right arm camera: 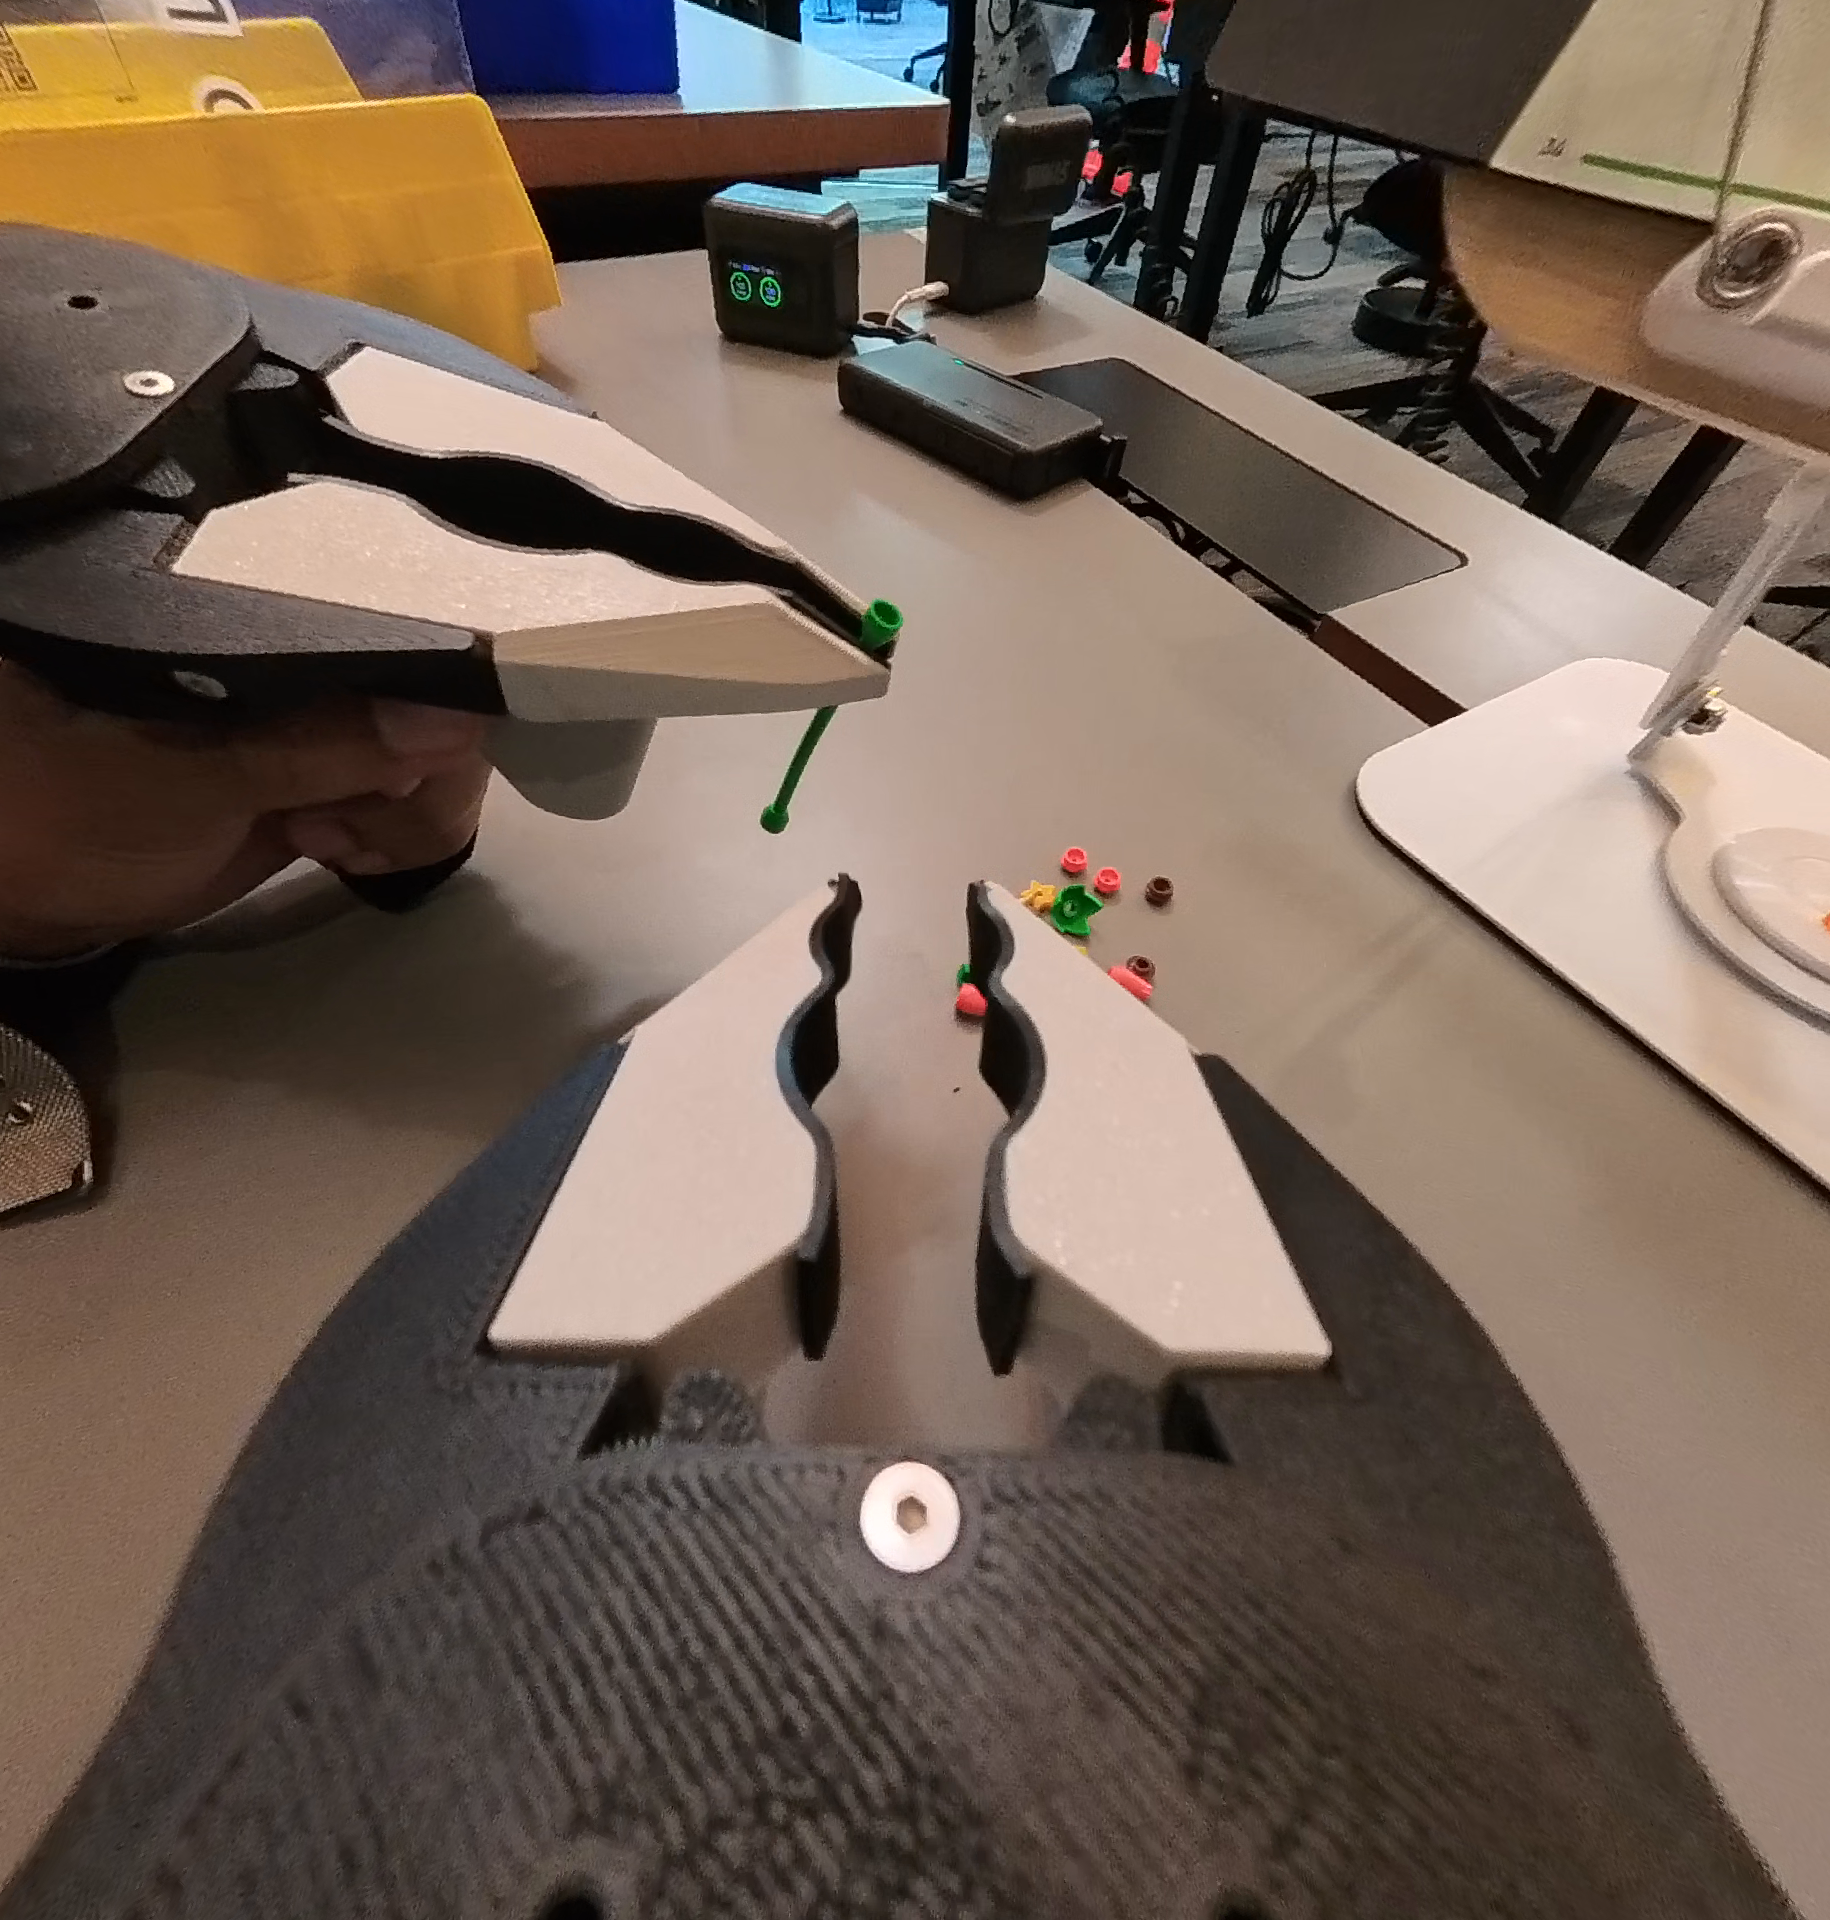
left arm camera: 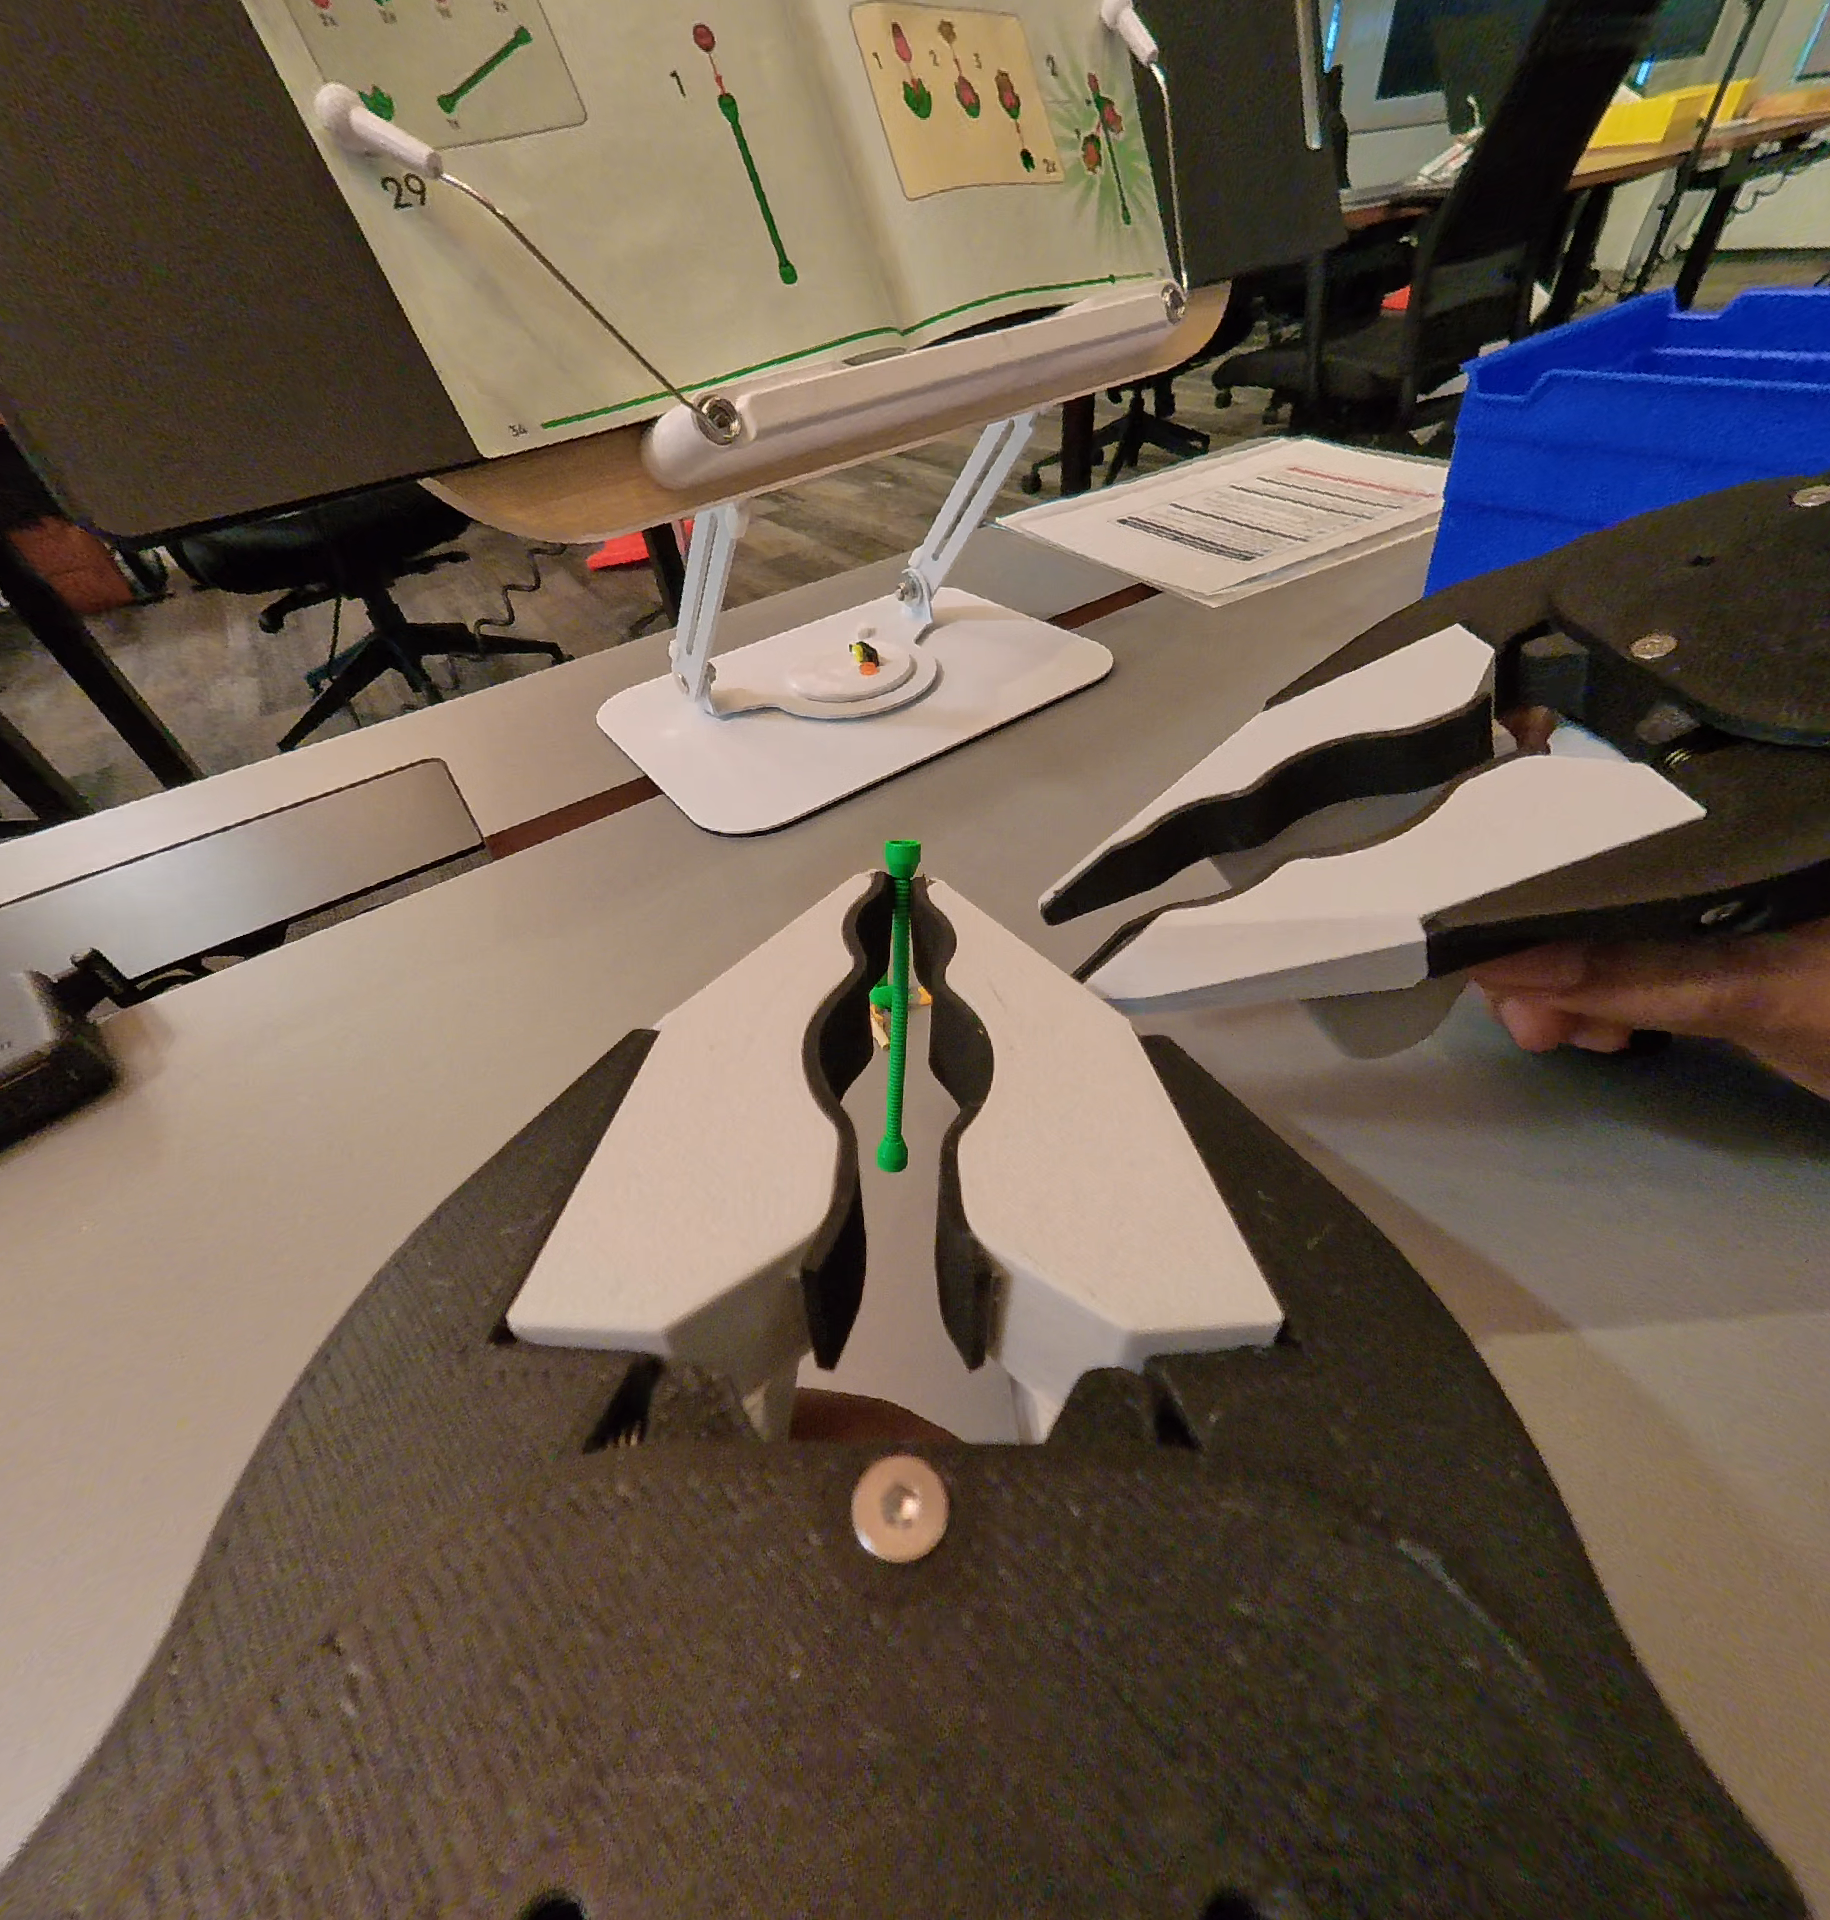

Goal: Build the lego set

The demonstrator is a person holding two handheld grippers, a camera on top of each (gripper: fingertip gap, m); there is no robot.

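Note:
My left gripper point(left arm camera: 898, 883) is shut on a thin green stem piece point(left arm camera: 896, 1023) near its top end and holds it upright above the table; the stem hangs down between the fingers. It also shows in the right wrist view point(right arm camera: 875, 649), where the stem point(right arm camera: 802, 764) dangles below the tips. My right gripper point(right arm camera: 911, 888) is open and empty, low over the table just left of several small loose pieces: pink point(right arm camera: 1073, 860), green point(right arm camera: 1075, 906), yellow point(right arm camera: 1038, 896) and brown point(right arm camera: 1159, 889). In the left wrist view the right gripper point(left arm camera: 1072, 940) sits to the right, jaws apart.
A white book stand point(left arm camera: 859, 727) holds the open instruction booklet point(left arm camera: 745, 177) behind the work spot. A blue bin point(left arm camera: 1659, 416) and a printed sheet point(left arm camera: 1243, 514) lie at the right. Black chargers point(right arm camera: 968, 416) and a yellow bin point(right arm camera: 267, 197) stand at the left. Both grippers' tips are close together, under 4 cm apart.

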